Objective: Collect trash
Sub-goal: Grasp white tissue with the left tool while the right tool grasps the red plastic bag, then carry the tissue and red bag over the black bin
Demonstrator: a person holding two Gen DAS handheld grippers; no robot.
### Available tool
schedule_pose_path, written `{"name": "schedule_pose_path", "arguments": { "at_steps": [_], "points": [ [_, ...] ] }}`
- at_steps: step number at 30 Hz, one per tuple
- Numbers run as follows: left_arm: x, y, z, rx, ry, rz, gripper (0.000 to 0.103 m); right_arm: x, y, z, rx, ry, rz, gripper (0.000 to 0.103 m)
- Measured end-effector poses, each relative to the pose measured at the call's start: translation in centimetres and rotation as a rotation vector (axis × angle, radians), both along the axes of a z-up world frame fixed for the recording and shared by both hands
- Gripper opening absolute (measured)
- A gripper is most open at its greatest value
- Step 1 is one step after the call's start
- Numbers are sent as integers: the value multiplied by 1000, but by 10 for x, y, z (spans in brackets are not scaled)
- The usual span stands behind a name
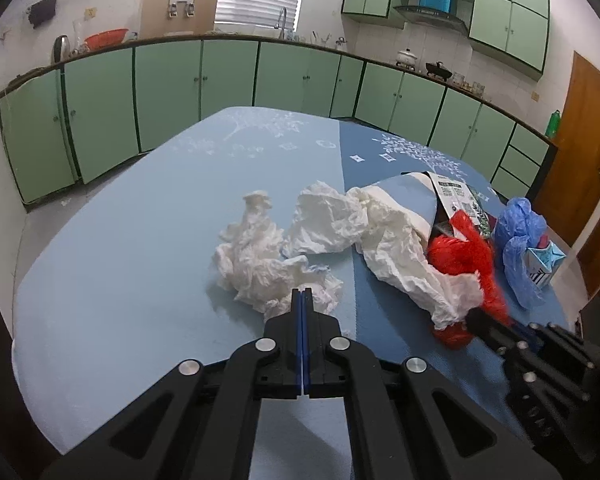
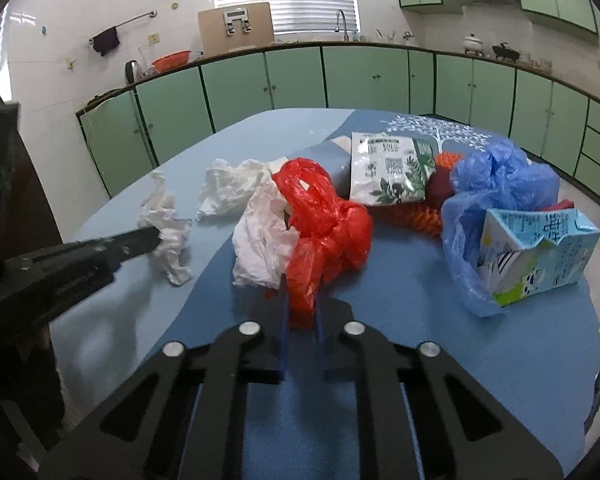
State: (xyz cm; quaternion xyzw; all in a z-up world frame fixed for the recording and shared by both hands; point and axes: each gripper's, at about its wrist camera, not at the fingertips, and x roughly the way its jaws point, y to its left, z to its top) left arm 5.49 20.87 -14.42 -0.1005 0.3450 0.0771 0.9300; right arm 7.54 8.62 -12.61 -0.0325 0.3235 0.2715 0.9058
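On a blue kitchen table (image 1: 140,264), the left gripper (image 1: 302,294) pinches crumpled white tissue (image 1: 260,256). Just right of the tissue, the right gripper (image 2: 300,308) clamps a red plastic bag (image 2: 324,220), beside a blue bag (image 2: 496,184) and milk carton (image 2: 536,252).

The surface (image 2: 380,360) is showing two blues, pale and deeper, with white tree prints at 12 o'clock. The crumpled tissue (image 1: 260,264) is looking white, the tied plastic bag (image 2: 324,220) bright red, the other bag (image 2: 496,184) translucent blue. The carton (image 2: 540,252) is wearing light blue with green and white patches. The packet (image 2: 388,168) is showing white with dark green leaves. The cabinets (image 1: 168,88) are glowing mint green.
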Motion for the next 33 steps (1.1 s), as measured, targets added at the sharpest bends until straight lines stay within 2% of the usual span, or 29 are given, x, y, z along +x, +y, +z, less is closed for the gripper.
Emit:
{"name": "schedule_pose_path", "arguments": {
  "at_steps": [2, 3, 4, 6, 9, 11, 13, 15, 16, 19, 23, 33],
  "points": [
    [2, -1, 0, 8, 6, 2, 5, -2, -4, 7, 1, -18, -7, 7],
    [4, -2, -1, 12, 14, 5, 13, -2, -6, 10, -1, -26, -12, 7],
    [4, -2, -1, 12, 16, 8, 33, -2, -9, 13, -2, -34, -19, 7],
    [7, -2, -3, 20, 23, 27, 53, -1, -14, 16, 0, -42, -32, 7],
    [13, -3, -8, 35, 46, 34, 53, -1, -21, 15, 0, -47, -50, 7],
    [17, -2, -12, 32, 57, 37, 48, 0, -26, 14, 6, -45, -62, 7],
    [19, 2, -15, 14, 69, 50, 24, 2, -28, 16, 9, -46, -66, 7],
    [19, 7, -16, 1, 66, 70, 14, 2, -31, 20, 14, -56, -67, 7],
    [18, 10, -16, -14, 63, 73, 12, 2, -32, 23, 17, -63, -67, 7],
    [11, 14, -9, -25, 42, 85, 10, -1, -34, 31, 21, -93, -67, 7],
    [0, 10, 17, -20, -20, 71, 10, -1, -41, 47, 41, -129, -65, 7],
    [-8, -31, 77, -30, -166, -61, 9, -9, -73, 83, 72, -204, -102, 7]
  ]
}}
